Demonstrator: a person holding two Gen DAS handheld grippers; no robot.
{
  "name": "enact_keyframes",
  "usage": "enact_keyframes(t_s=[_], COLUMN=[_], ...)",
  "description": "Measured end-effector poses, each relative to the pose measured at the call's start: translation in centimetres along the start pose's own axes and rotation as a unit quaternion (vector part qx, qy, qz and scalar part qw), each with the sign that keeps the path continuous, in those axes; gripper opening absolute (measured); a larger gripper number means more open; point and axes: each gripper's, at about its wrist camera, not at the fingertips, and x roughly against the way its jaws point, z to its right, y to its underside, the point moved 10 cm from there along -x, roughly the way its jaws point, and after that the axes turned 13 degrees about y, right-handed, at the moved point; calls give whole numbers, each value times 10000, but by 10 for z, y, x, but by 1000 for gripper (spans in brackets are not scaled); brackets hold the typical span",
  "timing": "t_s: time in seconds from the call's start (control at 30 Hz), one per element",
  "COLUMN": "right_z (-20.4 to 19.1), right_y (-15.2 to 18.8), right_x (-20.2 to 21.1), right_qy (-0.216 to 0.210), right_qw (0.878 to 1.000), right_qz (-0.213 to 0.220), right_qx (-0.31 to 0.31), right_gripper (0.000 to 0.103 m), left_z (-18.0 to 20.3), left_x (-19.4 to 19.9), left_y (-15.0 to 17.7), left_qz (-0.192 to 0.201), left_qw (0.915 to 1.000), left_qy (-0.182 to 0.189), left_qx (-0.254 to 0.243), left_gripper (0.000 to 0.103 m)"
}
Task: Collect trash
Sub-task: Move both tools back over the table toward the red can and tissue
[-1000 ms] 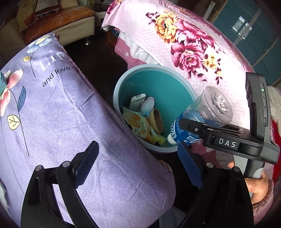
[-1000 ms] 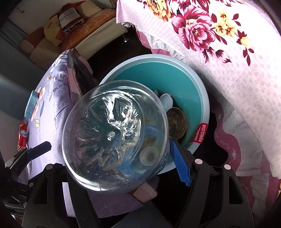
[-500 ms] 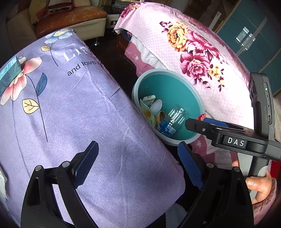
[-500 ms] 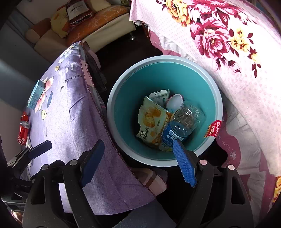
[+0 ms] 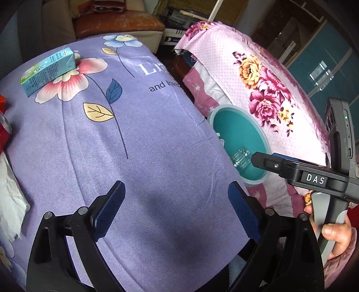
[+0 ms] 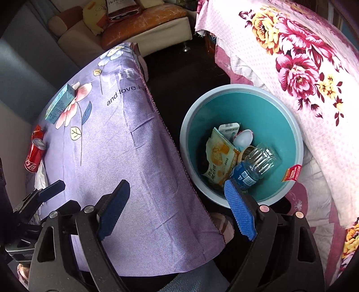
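Observation:
A teal bin (image 6: 289,125) stands on the floor between the purple-covered table (image 6: 125,157) and a pink floral cover. In it lie a clear plastic bottle (image 6: 258,166), a yellow snack wrapper (image 6: 221,157) and other wrappers. My right gripper (image 6: 177,209) hangs over the table's edge beside the bin, its jaws opening, with nothing between them. My left gripper (image 5: 176,211) is open and empty above the purple cloth. On the table remain a teal carton (image 5: 48,70), a red can (image 6: 34,152) and crumpled white paper (image 5: 11,197). In the left wrist view the bin (image 5: 264,139) shows the bottle (image 5: 241,157).
The pink floral cover (image 6: 314,67) drapes over furniture right of the bin. A tan sofa with cushions (image 6: 143,20) stands at the back. Dark floor (image 6: 184,74) shows between table and sofa. A hand (image 5: 336,233) holds the right gripper's handle in the left wrist view.
The right gripper let go of the clear bottle, which now lies in the bin, and its jaws spread. Both grippers drew back and left, bringing more of the table into view.

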Motion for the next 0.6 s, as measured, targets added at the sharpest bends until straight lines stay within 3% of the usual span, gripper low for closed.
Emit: enact_keyframes(t_s=[0.4, 0.6], right_z=[-118, -199], right_y=[8, 17], right_x=[14, 20], right_qy=[-63, -303], right_qw=[9944, 9839], right_qz=[27, 40], right_qx=[1051, 1762], right_gripper=[83, 83], left_z=[-108, -173], left_x=[89, 143], left_y=[22, 43], left_qz=[620, 847], left_qw=[9947, 9883], left_qy=[-339, -788], left_qx=[744, 995], left_gripper=[94, 94])
